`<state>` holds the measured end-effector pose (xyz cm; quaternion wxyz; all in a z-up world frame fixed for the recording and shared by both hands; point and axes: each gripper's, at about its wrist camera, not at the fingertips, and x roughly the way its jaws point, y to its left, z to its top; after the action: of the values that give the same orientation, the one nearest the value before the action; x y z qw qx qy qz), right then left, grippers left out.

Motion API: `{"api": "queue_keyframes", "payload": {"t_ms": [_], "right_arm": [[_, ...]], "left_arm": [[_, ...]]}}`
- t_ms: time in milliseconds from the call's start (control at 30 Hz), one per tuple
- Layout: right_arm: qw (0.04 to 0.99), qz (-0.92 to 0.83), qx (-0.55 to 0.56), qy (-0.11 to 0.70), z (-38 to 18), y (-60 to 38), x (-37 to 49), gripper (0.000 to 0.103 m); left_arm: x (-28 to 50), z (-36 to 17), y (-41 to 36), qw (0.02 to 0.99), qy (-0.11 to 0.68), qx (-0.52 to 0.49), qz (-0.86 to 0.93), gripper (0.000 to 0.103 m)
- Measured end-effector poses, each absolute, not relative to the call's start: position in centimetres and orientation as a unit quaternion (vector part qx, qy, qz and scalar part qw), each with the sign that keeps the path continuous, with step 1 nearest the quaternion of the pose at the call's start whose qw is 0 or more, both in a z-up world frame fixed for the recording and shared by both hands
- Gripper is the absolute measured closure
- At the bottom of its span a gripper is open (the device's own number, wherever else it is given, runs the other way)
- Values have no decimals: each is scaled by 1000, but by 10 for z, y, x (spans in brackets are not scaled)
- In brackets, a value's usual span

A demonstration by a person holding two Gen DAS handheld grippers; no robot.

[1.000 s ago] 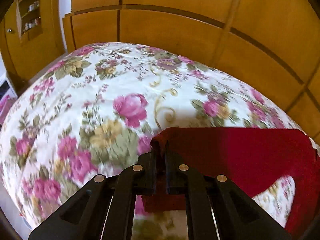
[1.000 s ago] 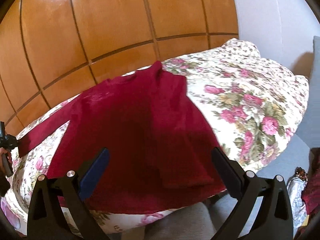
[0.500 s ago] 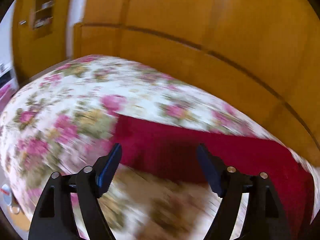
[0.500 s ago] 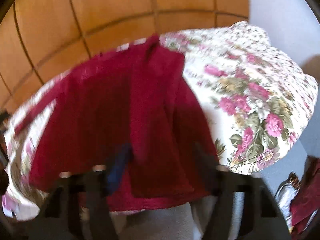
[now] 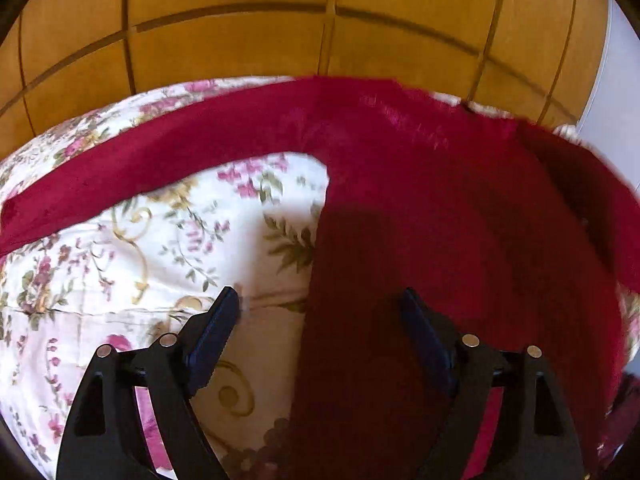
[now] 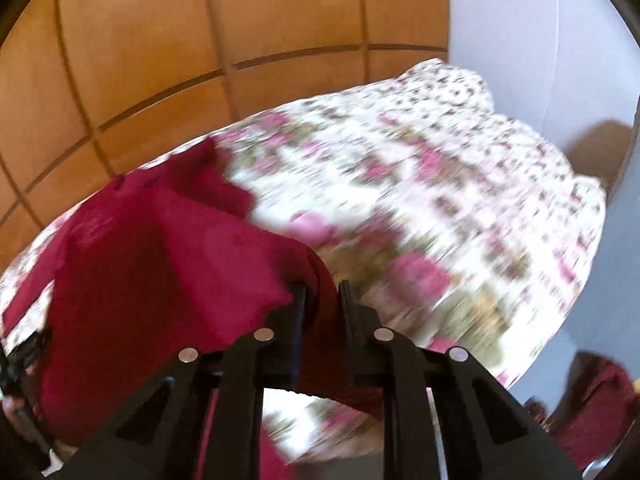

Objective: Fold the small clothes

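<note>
Sweater (image 6: 168,264) hem blurred, sleeve cut off

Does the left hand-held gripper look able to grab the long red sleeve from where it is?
Probably yes. The left hand-held gripper stands open over the bedspread, and the sleeve of the red sweater lies flat ahead with nothing between them.

Honey-coloured wooden wall panels (image 5: 248,44) with dark grooves rise behind a bed's floral quilt (image 6: 440,184); a white wall (image 6: 540,32) stands beside them.
</note>
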<state>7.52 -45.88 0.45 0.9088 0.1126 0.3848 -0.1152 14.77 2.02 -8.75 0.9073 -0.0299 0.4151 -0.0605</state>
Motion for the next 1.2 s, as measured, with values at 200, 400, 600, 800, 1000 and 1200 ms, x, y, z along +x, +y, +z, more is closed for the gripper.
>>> {"api": "queue_keyframes", "payload": {"t_ms": [200, 400, 600, 800, 1000, 1200], "right_arm": [[897, -202, 61, 388, 3, -535, 129, 89], [875, -292, 64, 380, 2, -622, 169, 90], [857, -343, 67, 380, -12, -674, 203, 96], [832, -348, 132, 411, -58, -699, 211, 90], [859, -322, 178, 356, -41, -676, 176, 61], [891, -218, 189, 351, -15, -612, 136, 60]], "left_arm": [[142, -91, 29, 912, 401, -48, -70, 20], [139, -91, 26, 913, 398, -49, -75, 17], [139, -92, 23, 913, 398, -47, -77, 14], [141, -93, 19, 913, 400, -40, -75, 11], [142, -93, 19, 912, 402, -39, -74, 11], [143, -85, 23, 904, 420, -46, -62, 10]]}}
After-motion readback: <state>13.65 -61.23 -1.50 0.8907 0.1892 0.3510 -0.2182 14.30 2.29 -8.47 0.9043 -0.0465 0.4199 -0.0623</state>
